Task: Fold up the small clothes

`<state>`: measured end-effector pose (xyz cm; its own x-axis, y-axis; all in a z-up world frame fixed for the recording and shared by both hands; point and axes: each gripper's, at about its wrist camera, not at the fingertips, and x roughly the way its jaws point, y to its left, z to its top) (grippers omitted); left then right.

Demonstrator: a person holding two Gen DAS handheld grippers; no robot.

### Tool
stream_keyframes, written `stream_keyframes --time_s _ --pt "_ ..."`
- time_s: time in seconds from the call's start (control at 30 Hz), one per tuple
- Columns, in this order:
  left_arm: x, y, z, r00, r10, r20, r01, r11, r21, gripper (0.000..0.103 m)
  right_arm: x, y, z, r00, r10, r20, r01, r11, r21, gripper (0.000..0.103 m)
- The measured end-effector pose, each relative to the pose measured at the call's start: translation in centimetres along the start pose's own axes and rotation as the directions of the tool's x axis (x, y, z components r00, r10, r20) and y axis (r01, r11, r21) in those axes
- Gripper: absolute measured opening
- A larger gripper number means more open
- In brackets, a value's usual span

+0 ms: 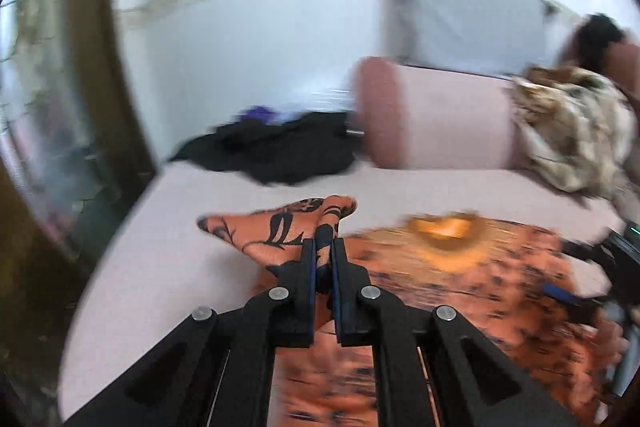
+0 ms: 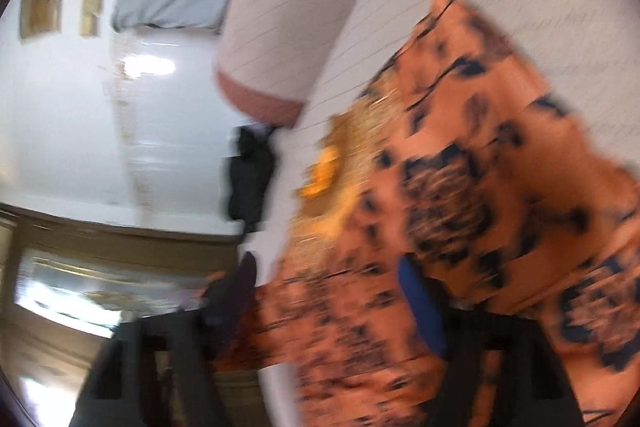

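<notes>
An orange garment with a dark floral print (image 1: 480,287) lies spread on the pale pink bed (image 1: 160,247); it has a gold patch near its neck (image 1: 444,227). My left gripper (image 1: 323,241) is shut on one corner of it, and the pinched fabric (image 1: 280,227) is lifted and bunches out past the fingertips. In the right wrist view, which is blurred, the same garment (image 2: 480,167) fills the lower right. My right gripper (image 2: 326,263) is open, its fingers wide apart over the garment's near edge with cloth lying between them, pads not pressing on it.
A pink bolster (image 1: 432,115) lies across the far side of the bed. Black clothing (image 1: 280,147) is piled to its left and a cream patterned cloth (image 1: 572,131) to its right. A grey pillow (image 1: 460,11) leans on the white wall. The bed's edge drops off at the left.
</notes>
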<state>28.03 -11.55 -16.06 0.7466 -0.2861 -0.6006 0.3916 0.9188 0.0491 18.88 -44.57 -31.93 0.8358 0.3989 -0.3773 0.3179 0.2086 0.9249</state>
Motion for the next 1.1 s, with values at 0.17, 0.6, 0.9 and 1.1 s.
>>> stream_keyframes --time_s 0.17,0.6,0.9,1.1 --pt "2.5 -7.3 -4.6 0.990 -0.125 -0.066 0.130 0.987 0.092 0.010 0.1 1.0 0.6 0.998 0.044 -0.045 -0.045 0.998 -0.033 0.078" --pt "3.9 2.1 -7.9 1.000 -0.011 0.024 0.018 0.940 -0.340 0.074 4.6 2.2 -2.6 0.974 -0.051 -0.222 0.002 0.977 -0.215 0.068" --pt "8.4 5.7 -9.4 0.964 0.097 -0.249 -0.201 0.876 -0.439 0.074 8.2 3.0 -4.8 0.964 -0.047 -0.261 -0.021 0.968 -0.250 0.068" --pt "8.6 7.5 -9.9 0.958 0.085 -0.273 -0.217 0.840 -0.498 0.074 15.6 3.1 -4.9 0.954 -0.115 -0.276 0.059 0.977 -0.204 0.068"
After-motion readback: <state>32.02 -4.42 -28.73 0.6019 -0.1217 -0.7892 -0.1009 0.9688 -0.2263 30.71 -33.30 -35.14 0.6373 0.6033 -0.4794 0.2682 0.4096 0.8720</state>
